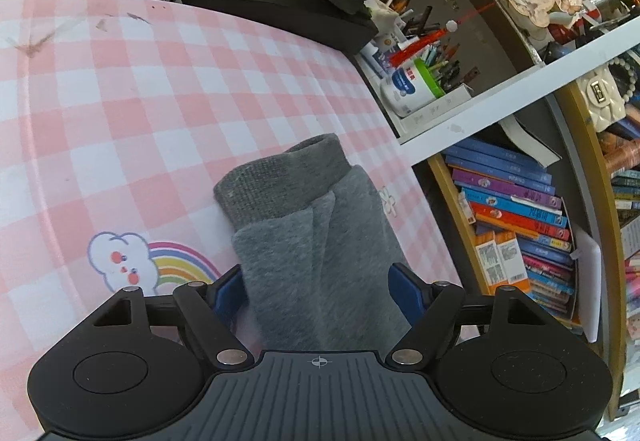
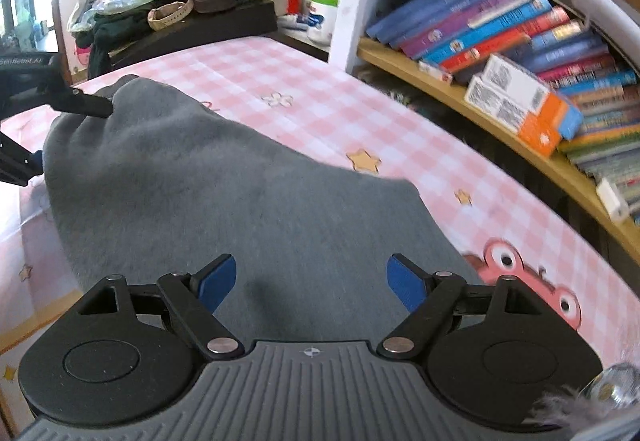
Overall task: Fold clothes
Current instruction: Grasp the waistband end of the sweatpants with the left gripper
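A grey garment (image 1: 320, 241) lies on the pink checked tablecloth (image 1: 160, 101), its ribbed cuff (image 1: 280, 177) pointing away from me. My left gripper (image 1: 316, 291) stands wide over this folded sleeve. Its blue pads (image 1: 230, 293) flank the cloth on both sides, and no firm squeeze shows. In the right wrist view the grey garment (image 2: 240, 201) spreads across the tablecloth (image 2: 320, 101). My right gripper (image 2: 312, 281) hovers just above its near part, jaws wide, nothing between them. The left gripper's black fingertip (image 2: 96, 106) touches the raised far-left end of the cloth.
A wooden shelf of books (image 1: 520, 209) (image 2: 500, 25) runs close along the table's right edge. A black case piled with clothes and a watch (image 1: 280, 1) sits at the far end beside a pen holder (image 1: 424, 77).
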Motion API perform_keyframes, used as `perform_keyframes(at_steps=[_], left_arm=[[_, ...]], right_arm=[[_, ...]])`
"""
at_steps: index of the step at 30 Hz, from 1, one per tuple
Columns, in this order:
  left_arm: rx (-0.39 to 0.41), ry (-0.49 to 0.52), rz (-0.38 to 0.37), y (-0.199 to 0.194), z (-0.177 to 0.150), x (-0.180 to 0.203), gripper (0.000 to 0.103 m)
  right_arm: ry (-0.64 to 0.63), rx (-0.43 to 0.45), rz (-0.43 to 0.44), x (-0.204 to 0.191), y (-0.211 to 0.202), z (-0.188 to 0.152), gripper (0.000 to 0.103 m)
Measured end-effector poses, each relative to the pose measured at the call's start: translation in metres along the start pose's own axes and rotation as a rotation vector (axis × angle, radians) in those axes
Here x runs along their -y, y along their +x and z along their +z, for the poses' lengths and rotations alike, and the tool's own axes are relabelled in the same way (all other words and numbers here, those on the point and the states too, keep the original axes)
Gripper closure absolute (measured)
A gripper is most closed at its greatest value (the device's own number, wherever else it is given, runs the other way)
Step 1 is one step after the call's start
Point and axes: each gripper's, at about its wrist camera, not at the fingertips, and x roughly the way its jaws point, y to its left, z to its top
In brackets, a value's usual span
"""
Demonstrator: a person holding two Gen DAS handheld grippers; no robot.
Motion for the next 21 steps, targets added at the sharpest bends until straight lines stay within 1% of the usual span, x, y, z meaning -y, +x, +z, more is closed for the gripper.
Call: perform_keyframes(at_steps=[3, 6, 9, 11, 13, 15, 16, 18, 19, 21], left_arm=[[-0.001, 0.005, 0.001, 0.004, 0.001, 0.003, 0.026], [-0.001, 0.007, 0.002, 0.008, 0.002, 0.006, 0.026], [0.001, -0.005, -0.001, 0.01, 0.003, 0.006, 0.027], [0.004, -0.017, -0.008, 0.01, 0.003, 0.005, 0.028], [0.007, -0.028, -0.015, 0.01, 0.004, 0.004, 0.028], [0.008, -0.046, -0.026, 0.01, 0.004, 0.001, 0.029], [0.008, -0.064, -0.027, 0.01, 0.005, -0.001, 0.032], [0.009, -0.1, -0.029, 0.011, 0.005, -0.004, 0.044], [0.01, -0.124, -0.029, 0.011, 0.005, -0.007, 0.048], [0.011, -0.171, -0.03, 0.012, 0.006, -0.013, 0.068]], right_arm=[[-0.036, -0.002, -0.009, -0.01, 0.012, 0.003, 0.021], [-0.067, -0.028, 0.0, -0.022, 0.024, 0.001, 0.021], [-0.087, -0.015, 0.005, -0.03, 0.017, 0.001, 0.024], [-0.102, 0.014, 0.035, -0.035, 0.008, 0.001, 0.024], [-0.121, 0.033, 0.041, -0.043, 0.0, -0.002, 0.024], [-0.153, 0.005, 0.05, -0.052, 0.002, -0.004, 0.024], [-0.158, -0.003, 0.046, -0.054, 0.005, -0.007, 0.024], [-0.148, -0.011, 0.051, -0.054, 0.008, -0.009, 0.023], [-0.126, -0.021, 0.062, -0.051, 0.009, -0.009, 0.023], [-0.102, -0.028, 0.069, -0.048, 0.011, -0.008, 0.022]])
